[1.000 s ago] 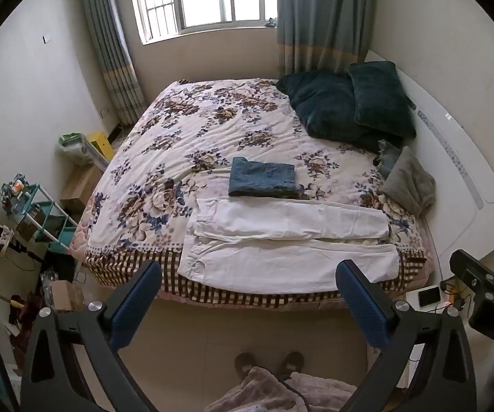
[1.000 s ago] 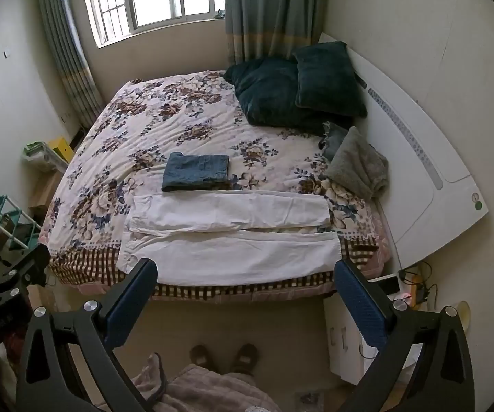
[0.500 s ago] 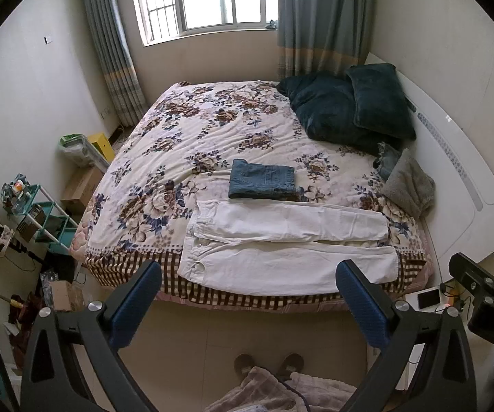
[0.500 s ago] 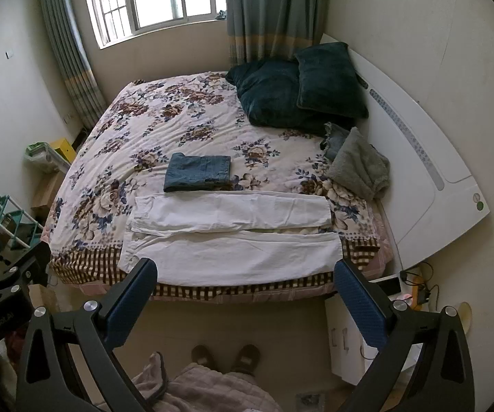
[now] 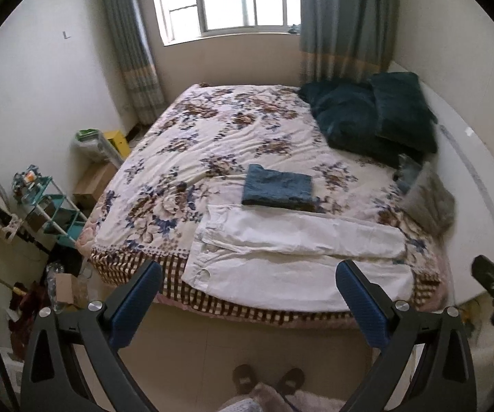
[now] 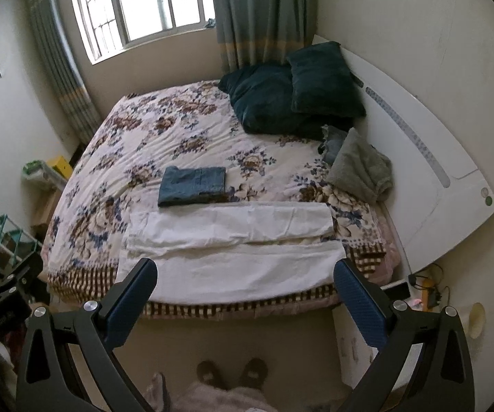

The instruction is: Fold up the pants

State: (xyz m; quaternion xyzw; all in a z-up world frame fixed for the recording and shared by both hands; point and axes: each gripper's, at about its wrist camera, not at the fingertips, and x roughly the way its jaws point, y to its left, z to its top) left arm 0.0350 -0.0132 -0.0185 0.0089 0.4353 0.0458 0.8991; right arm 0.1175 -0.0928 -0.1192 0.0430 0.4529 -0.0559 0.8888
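Note:
White pants (image 5: 291, 254) lie spread flat along the near edge of the bed, waist to the left, legs running right; they also show in the right wrist view (image 6: 233, 247). Folded blue jeans (image 5: 277, 190) sit just behind them, also in the right wrist view (image 6: 192, 185). My left gripper (image 5: 248, 292) is open and empty, held above the floor short of the bed edge. My right gripper (image 6: 245, 288) is open and empty, likewise short of the bed. Each gripper's body shows at the other view's edge.
The bed has a floral quilt (image 5: 212, 144). Dark pillows (image 5: 367, 116) and a grey garment (image 5: 428, 199) lie by the white headboard (image 6: 418, 158). A shelf rack (image 5: 47, 206) and boxes stand left. A nightstand (image 6: 353, 336) stands right. My slippered feet (image 6: 233, 372) are on the floor.
Both grippers have moved closer to the bed and lowered slightly; the pants now appear larger. The pants and jeans have not moved.

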